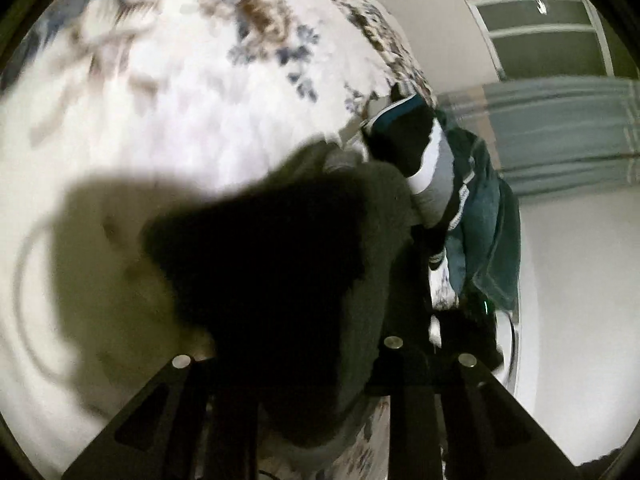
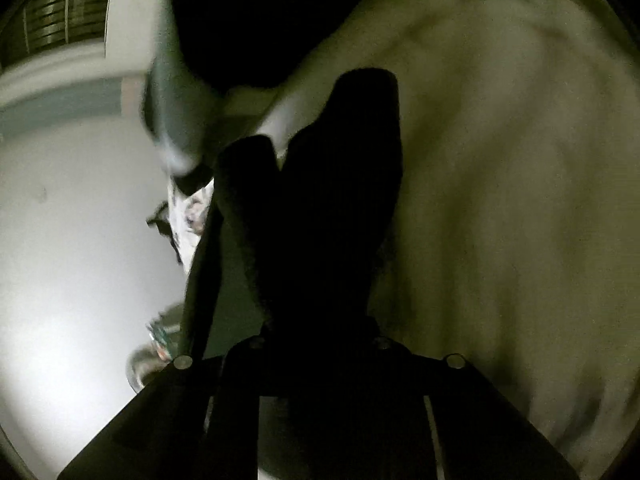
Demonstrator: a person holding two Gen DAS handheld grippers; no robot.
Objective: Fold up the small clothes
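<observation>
In the left wrist view a dark garment [image 1: 280, 256] hangs bunched between my left gripper's black fingers [image 1: 408, 360], lifted above a white bedcover with a blue and brown flower print [image 1: 200, 100]. The fingertips are hidden by the cloth. In the right wrist view my right gripper [image 2: 316, 168] has its two dark fingers close together around dark cloth [image 2: 320, 260], over shaded pale bedcover [image 2: 500, 200]. The picture is blurred and very dark, so the grip itself is hard to see.
A pile of other clothes, black, grey and teal [image 1: 460, 200], lies at the bed's right edge. Beyond it are a pale floor [image 1: 580, 300], a blue curtain [image 1: 560, 132] and a window [image 1: 540, 40]. A dark garment [image 2: 248, 20] hangs at the top of the right wrist view.
</observation>
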